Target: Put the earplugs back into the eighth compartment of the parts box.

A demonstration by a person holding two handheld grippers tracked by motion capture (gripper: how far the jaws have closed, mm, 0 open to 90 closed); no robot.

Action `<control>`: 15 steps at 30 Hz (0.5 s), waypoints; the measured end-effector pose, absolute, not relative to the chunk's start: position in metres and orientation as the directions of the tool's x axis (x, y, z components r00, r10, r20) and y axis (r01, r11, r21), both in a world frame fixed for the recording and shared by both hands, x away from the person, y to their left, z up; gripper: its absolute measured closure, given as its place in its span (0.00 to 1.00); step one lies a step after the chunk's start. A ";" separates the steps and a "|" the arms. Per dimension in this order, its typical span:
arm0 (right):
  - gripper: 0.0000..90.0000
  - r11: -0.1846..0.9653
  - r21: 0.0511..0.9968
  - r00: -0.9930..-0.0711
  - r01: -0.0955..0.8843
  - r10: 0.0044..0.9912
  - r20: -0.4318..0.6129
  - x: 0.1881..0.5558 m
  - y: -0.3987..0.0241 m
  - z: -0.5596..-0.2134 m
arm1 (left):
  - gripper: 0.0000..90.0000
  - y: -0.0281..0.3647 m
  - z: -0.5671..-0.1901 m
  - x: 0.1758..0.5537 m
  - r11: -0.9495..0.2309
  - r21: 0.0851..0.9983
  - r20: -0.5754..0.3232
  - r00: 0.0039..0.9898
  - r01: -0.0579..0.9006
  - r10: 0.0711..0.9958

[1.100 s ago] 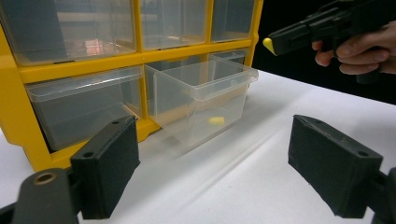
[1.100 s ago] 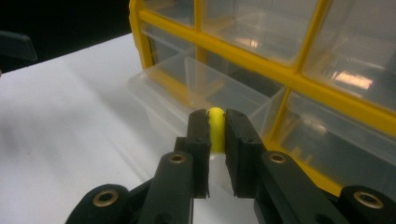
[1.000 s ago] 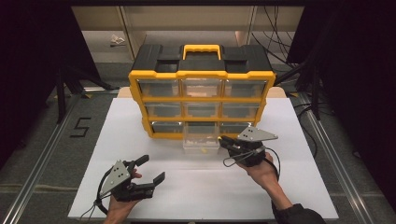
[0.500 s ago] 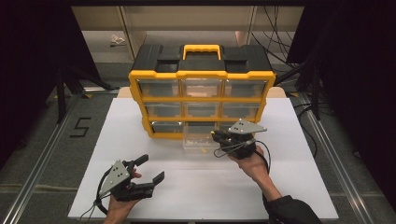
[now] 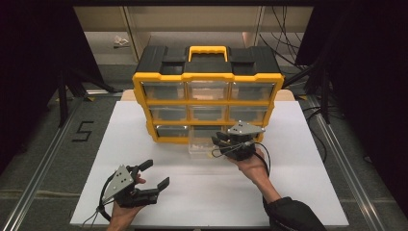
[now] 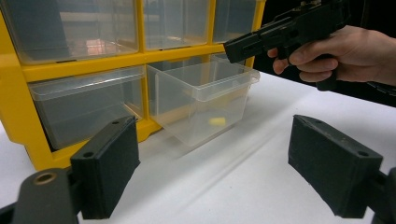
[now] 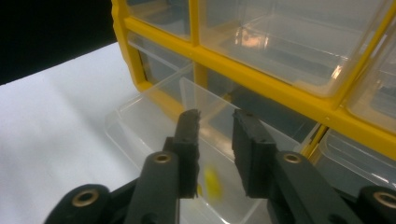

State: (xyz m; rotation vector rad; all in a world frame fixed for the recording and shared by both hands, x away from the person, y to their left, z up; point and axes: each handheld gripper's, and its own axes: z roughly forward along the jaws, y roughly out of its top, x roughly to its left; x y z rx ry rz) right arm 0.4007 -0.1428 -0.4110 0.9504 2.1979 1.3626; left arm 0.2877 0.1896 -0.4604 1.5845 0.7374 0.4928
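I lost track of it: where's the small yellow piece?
In the pulled-out clear drawer, bottom middle of the yellow cabinet: yellow piece on its floor, under the right tongs.

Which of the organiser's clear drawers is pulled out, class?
The bottom-row middle drawer of the yellow organiser: it juts forward over the white table beside the right gripper, with a small yellow piece inside. The others sit flush.

From my seat I can read one mark: a black "5" (image 5: 83, 131) on the grey floor (image 5: 38, 159), left of the white tabletop (image 5: 125, 144), between it and the metal rail (image 5: 45, 156). It reads upright in the high view. The yellow and black drawer cabinet (image 5: 208, 77) carries no lettering I can make out, and its clear drawer fronts bear no labels. No writing shows in either gripper view.
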 end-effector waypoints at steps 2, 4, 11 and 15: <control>0.69 0.295 0.889 -0.698 0.349 0.715 0.038 0.401 -0.144 -0.410 | 0.18 0.190 -0.460 0.288 -0.038 0.983 -0.100 0.703 0.178 0.704; 0.67 0.281 0.894 -0.701 0.348 0.712 0.049 0.401 -0.144 -0.409 | 0.18 0.190 -0.460 0.288 -0.037 0.983 -0.100 0.703 0.178 0.704; 0.49 0.246 0.899 -0.698 0.362 0.711 0.086 0.395 -0.146 -0.404 | 0.18 0.190 -0.460 0.287 -0.036 0.983 -0.102 0.704 0.178 0.703; 0.42 0.237 0.905 -0.703 0.353 0.705 0.089 0.388 -0.149 -0.398 | 0.18 0.190 -0.460 0.287 -0.034 0.983 -0.104 0.703 0.179 0.703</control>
